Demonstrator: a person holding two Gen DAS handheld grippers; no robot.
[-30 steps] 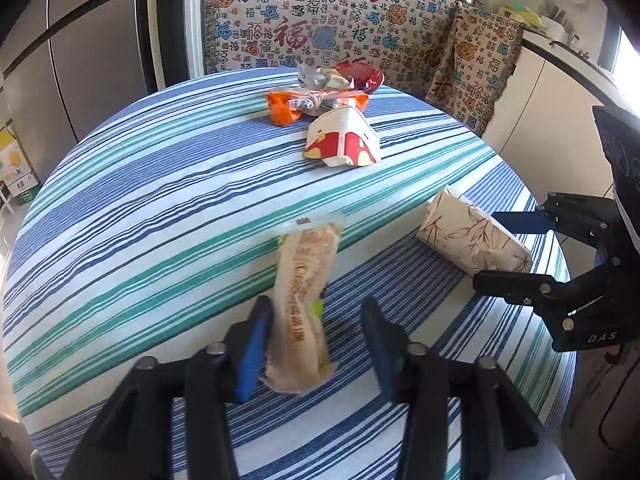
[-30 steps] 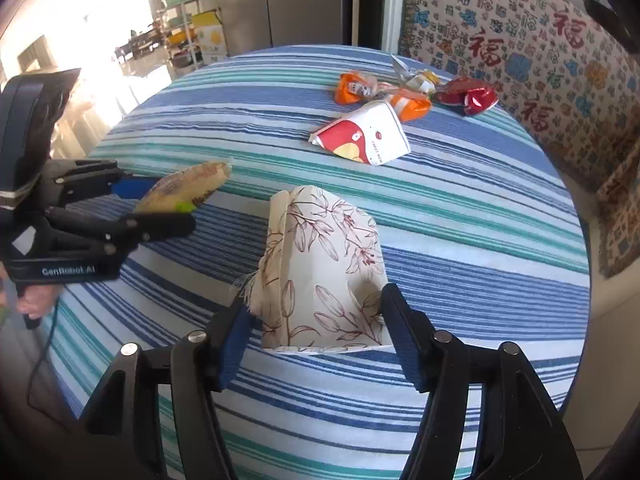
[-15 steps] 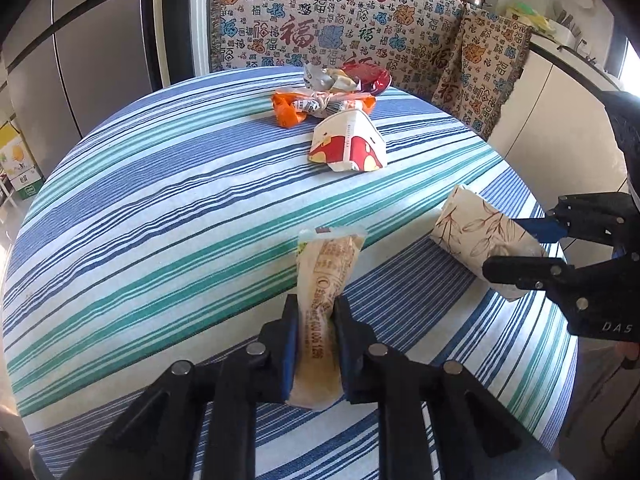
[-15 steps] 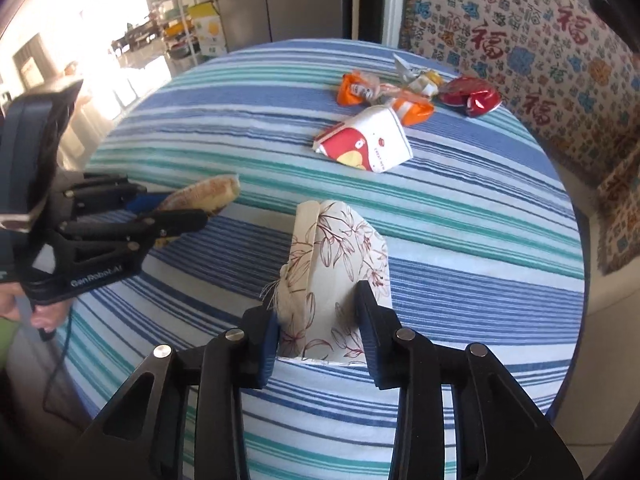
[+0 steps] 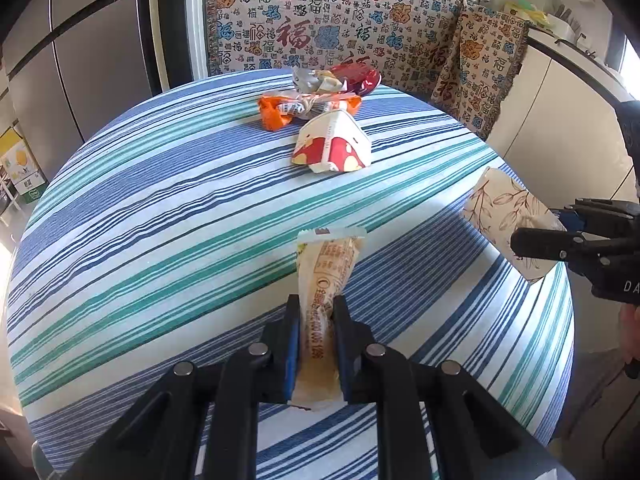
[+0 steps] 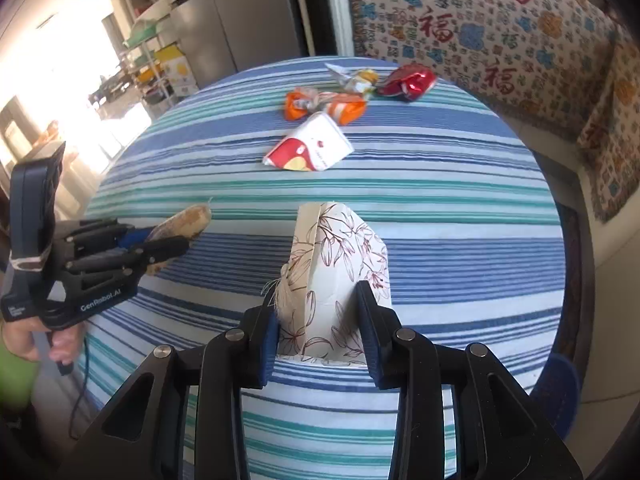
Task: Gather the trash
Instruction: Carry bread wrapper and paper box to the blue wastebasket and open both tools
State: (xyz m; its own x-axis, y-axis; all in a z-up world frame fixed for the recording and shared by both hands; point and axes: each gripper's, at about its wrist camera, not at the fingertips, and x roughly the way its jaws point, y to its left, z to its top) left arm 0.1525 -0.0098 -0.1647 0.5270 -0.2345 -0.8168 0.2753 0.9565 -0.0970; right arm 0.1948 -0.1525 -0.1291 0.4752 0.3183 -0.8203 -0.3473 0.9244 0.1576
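Note:
On the round striped table (image 5: 160, 200), my left gripper (image 5: 316, 308) is shut on a long beige snack wrapper (image 5: 328, 256), which sticks out ahead of the pads. To its right, my right gripper (image 5: 538, 226) is shut on a crumpled white paper box with a brown leaf print (image 5: 500, 204). In the right wrist view the pads of the right gripper (image 6: 318, 304) press both sides of the leaf-print box (image 6: 340, 248), tilted over the cloth. The left gripper (image 6: 160, 238) with the beige wrapper (image 6: 192, 218) is at the left, held by a hand (image 6: 24, 340).
At the table's far side lie a red-and-white carton (image 5: 334, 148), an orange wrapper (image 5: 276, 110), a silver wrapper (image 5: 310, 78) and a red foil wrapper (image 5: 358, 76). A patterned throw (image 5: 320, 20) hangs behind. A grey fridge (image 5: 80, 40) stands at the left.
Both grippers went from open around their items to shut on them. The right gripper then rolled and shifted with the leaf-print box. The left gripper stayed in place.

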